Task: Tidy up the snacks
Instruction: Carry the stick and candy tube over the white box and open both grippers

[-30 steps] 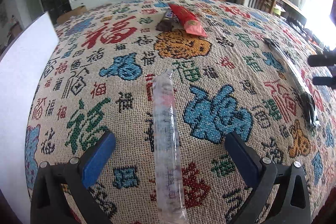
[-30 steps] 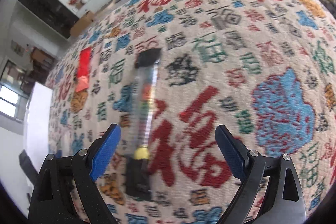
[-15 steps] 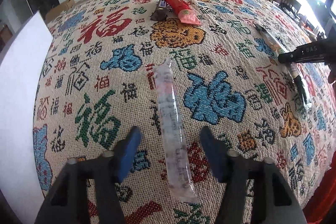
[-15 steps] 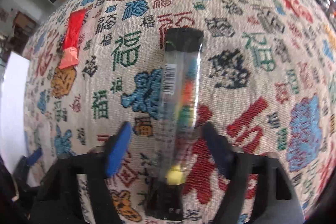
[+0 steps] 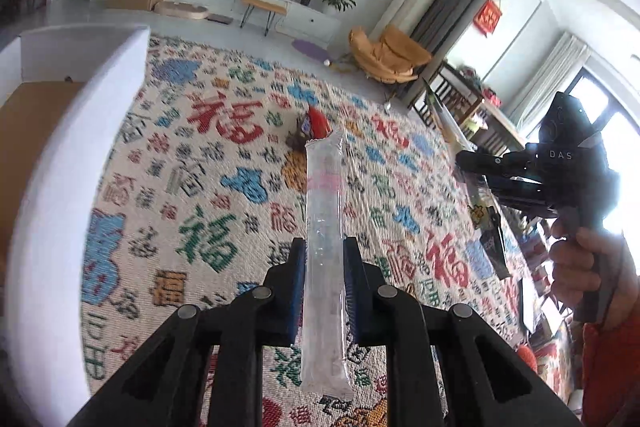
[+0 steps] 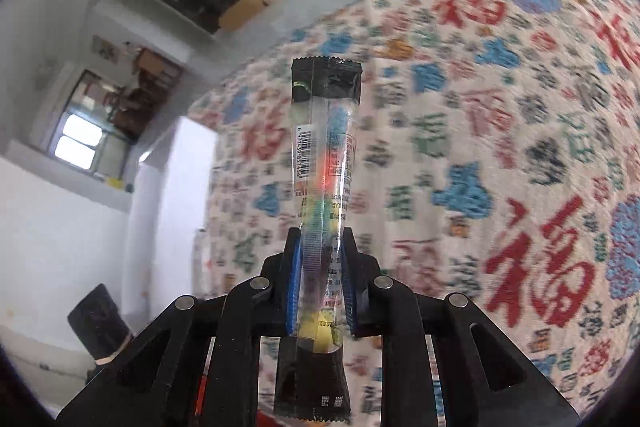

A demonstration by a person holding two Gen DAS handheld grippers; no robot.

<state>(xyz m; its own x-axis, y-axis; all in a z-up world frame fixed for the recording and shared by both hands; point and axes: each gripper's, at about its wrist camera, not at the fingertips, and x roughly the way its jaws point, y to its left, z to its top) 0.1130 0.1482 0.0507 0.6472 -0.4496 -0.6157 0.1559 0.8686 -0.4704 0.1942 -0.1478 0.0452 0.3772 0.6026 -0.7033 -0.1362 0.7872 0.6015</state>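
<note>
Where fingers [image 6: 320, 279] pinch, candy stick [image 6: 325, 147] half-hidden.

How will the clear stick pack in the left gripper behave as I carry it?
The clear stick pack stands straight out past the left gripper, so probably fairly stiff. Its glossy film looks slippery and could slide. Likely light for its size.

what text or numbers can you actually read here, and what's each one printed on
"DAS": on the right gripper body, seen from the left wrist.
"福": woven over and over into the tablecloth.
Barcode digits and small print on the black-ended candy stick: too blurred to read.
Clear stick pack: pink band, no legible text.
Red wall hanging: unreadable.
</note>
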